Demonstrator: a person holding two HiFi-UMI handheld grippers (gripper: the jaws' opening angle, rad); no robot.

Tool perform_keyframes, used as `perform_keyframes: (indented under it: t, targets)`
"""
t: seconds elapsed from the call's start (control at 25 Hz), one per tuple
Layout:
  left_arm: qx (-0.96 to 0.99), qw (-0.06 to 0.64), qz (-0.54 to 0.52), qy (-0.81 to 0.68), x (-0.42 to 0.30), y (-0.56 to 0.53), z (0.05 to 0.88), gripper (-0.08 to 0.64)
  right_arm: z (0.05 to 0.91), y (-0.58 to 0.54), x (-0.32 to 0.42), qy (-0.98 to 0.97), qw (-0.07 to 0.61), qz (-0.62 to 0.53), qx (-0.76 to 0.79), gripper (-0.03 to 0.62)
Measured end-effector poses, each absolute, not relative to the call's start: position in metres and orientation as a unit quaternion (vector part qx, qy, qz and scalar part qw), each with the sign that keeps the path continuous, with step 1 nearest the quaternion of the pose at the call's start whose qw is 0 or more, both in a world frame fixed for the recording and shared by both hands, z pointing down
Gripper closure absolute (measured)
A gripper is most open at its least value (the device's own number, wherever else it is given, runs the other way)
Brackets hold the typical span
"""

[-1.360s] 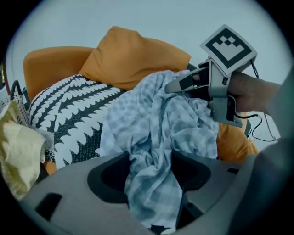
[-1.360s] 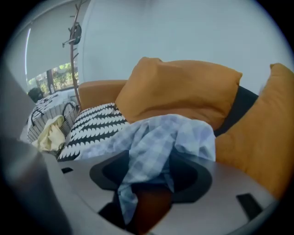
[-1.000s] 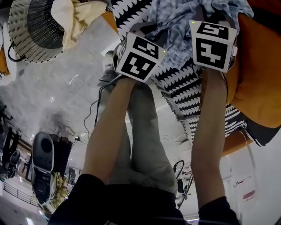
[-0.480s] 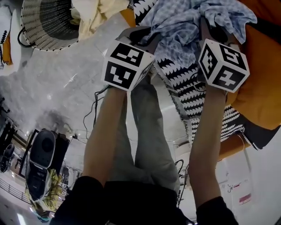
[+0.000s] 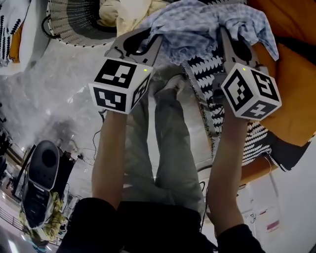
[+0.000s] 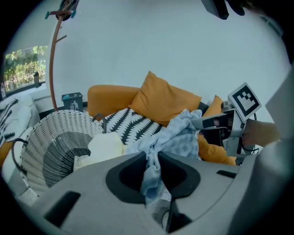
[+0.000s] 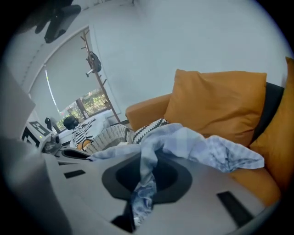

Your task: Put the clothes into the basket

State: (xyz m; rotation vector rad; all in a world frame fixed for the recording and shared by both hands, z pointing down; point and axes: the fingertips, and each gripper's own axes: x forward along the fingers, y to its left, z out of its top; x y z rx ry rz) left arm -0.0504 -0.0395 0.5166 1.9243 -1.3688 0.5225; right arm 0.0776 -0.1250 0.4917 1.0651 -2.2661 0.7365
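Left gripper (image 6: 153, 161), right gripper (image 7: 148, 159), each pinching blue cloth (image 5: 197, 24)

A pale blue checked garment (image 5: 197, 29) hangs bunched and creased in the air, stretched between the left gripper (image 5: 148, 42) and the right gripper (image 5: 232, 37). Each grips a fold of it. The right gripper's jaws have just been closing, the cloth pinched between them with a tail hanging below. Loose ends trail off to the right. Beyond it on the pale floor stands the basket (image 5: 74, 24), round, of white open weave with a darker inside and a dark loop handle. A cream garment (image 5: 123, 12) lies crumpled at the side of the basket's rim nearest the blue garment, partly inside, partly spilling over the edge.
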Motion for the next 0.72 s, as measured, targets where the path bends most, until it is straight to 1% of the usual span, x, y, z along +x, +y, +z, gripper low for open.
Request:
perform_keyframes:
  t: [0.48,0.72]
  targets:
    - [0.697,0.332,0.179,-0.610,-0.246,-0.001,0.465,0.488,0.447,-0.088,-0.113,-0.875,0.233,0.280,0.320,0.548]
    - [0.665,0.290,0.156,-0.670,-0.340,0.017,0.410,0.489,0.410,-0.073,-0.202,-0.900,0.210,0.270,0.270,0.548]
